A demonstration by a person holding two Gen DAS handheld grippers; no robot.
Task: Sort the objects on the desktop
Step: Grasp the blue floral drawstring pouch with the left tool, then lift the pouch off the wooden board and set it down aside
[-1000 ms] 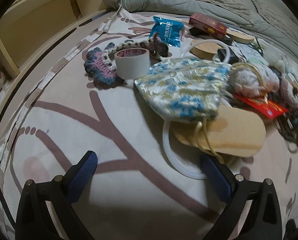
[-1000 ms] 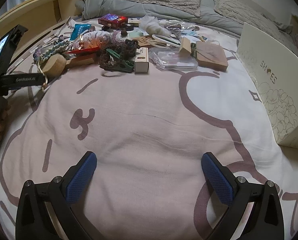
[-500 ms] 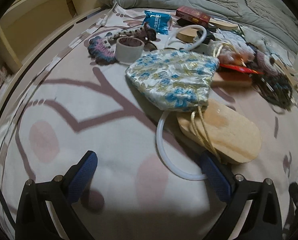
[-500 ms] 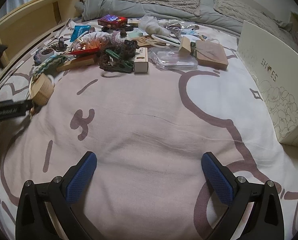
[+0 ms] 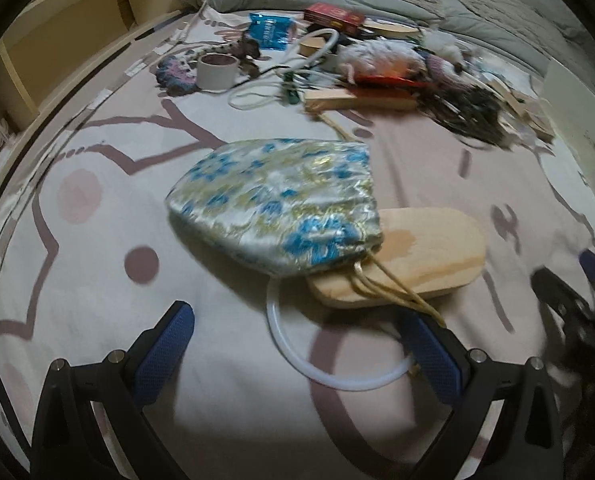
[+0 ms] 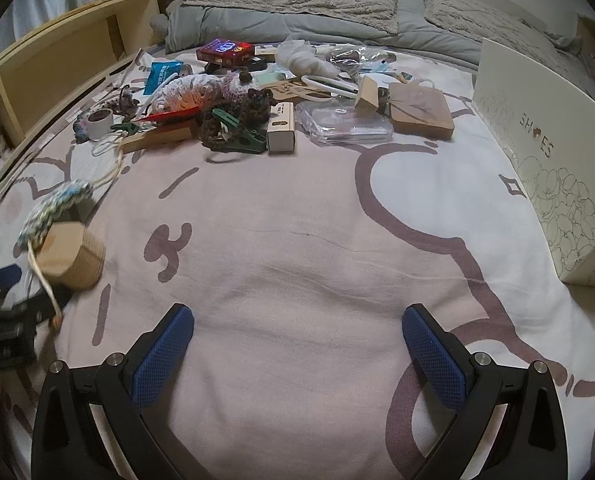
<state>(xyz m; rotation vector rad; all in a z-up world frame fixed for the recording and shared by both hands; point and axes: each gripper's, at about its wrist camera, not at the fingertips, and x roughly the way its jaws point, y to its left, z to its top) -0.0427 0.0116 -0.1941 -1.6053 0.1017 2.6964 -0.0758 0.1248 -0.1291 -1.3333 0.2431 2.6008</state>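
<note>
A blue-and-gold floral drawstring pouch (image 5: 273, 204) lies on the patterned bedsheet, partly over an oval wooden block (image 5: 425, 256) and a white ring (image 5: 297, 348). Its gold cords (image 5: 393, 288) trail down to the right finger of my left gripper (image 5: 297, 316), which is open and low over the sheet. In the right wrist view the pouch (image 6: 57, 204) and block (image 6: 71, 256) sit at the far left beside the left gripper (image 6: 1, 308). My right gripper (image 6: 297, 312) is open over bare sheet, holding nothing. The pile of mixed objects (image 6: 257, 112) lies farther back.
The pile holds a tape roll (image 5: 216, 72), a blue packet (image 5: 269, 30), a red box (image 5: 333, 16), green clips (image 6: 237, 136), a clear case (image 6: 345, 128) and a brown box (image 6: 421, 112). A white shoe box (image 6: 537, 136) stands at the right. Grey bedding (image 6: 297, 4) lies behind, a wooden shelf (image 6: 57, 56) at the left.
The pouch, wooden block and white ring have come away from the pile toward me, moving with the left gripper. The right gripper has stayed still.
</note>
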